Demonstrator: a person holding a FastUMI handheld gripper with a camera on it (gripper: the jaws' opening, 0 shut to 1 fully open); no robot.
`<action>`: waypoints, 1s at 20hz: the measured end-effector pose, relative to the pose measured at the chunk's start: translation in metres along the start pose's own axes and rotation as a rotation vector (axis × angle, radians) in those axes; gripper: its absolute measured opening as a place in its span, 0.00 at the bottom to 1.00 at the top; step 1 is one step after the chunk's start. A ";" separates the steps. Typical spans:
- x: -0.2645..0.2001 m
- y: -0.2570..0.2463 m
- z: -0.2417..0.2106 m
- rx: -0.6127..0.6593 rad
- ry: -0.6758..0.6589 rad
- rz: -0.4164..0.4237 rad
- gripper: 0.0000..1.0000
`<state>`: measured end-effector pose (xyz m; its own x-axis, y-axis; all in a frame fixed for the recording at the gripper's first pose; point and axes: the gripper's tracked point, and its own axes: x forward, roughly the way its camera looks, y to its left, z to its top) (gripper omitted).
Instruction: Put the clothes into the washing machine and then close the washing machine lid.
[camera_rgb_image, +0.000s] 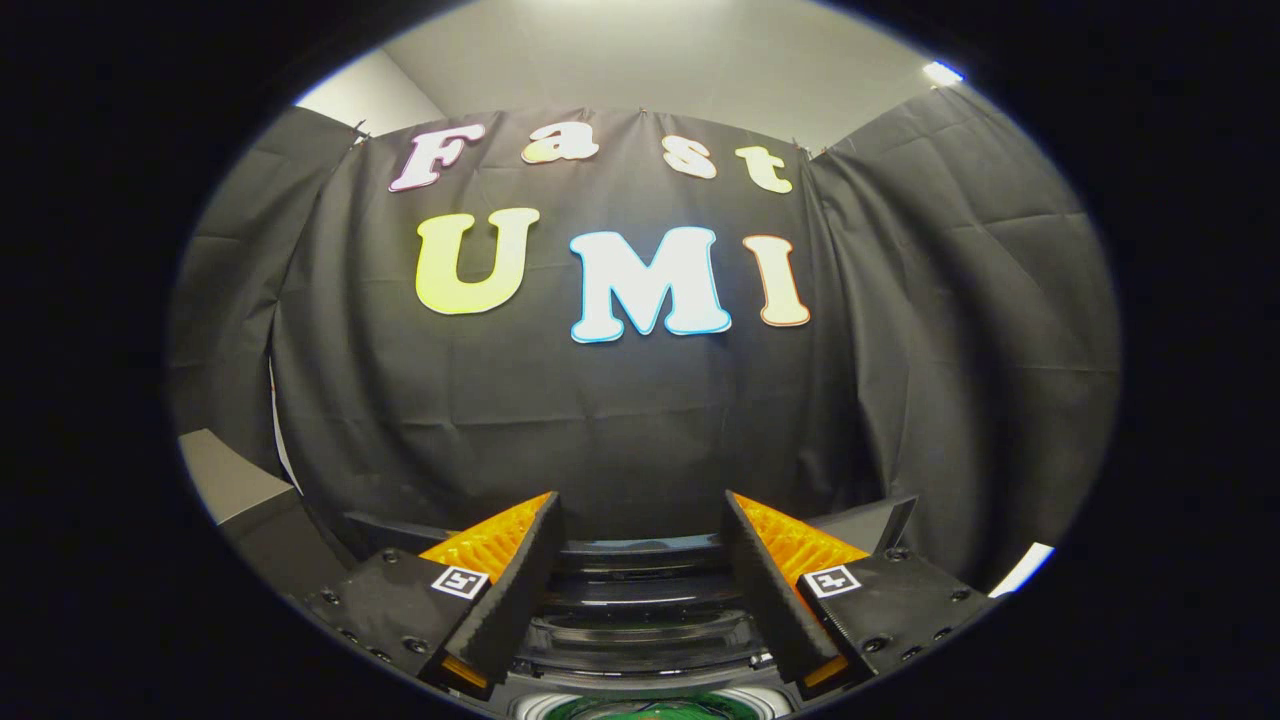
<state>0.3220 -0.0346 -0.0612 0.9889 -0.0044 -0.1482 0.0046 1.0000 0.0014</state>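
Gripper view: the hand-held gripper (640, 520) is raised and level, its two fingers spread wide apart with nothing between them and nothing in their hold. Between and below the fingers sits the dark, glossy washing machine lid (640, 590), standing open, its curved ribbed panel facing the camera. Directly beneath it, at the very bottom between the finger bases, a pale round rim of the washing machine drum opening (530, 706) is visible. Inside that rim lies a patch of green fabric clothes (650, 710), partly cut off, so their full extent cannot be told. Beyond the fingers hangs the black creased cloth wall (620, 420) of the booth. Above it runs a pale grey ceiling (640, 60) with a bright light fixture (942, 72).
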 end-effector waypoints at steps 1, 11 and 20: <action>-0.005 0.000 -0.001 0.000 -0.004 0.000 0.98; -0.069 -0.004 -0.014 -0.008 -0.054 0.021 0.98; -0.124 -0.009 -0.042 -0.001 -0.063 0.038 0.98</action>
<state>0.1935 -0.0427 -0.0843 0.9957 0.0335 -0.0859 -0.0331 0.9994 0.0053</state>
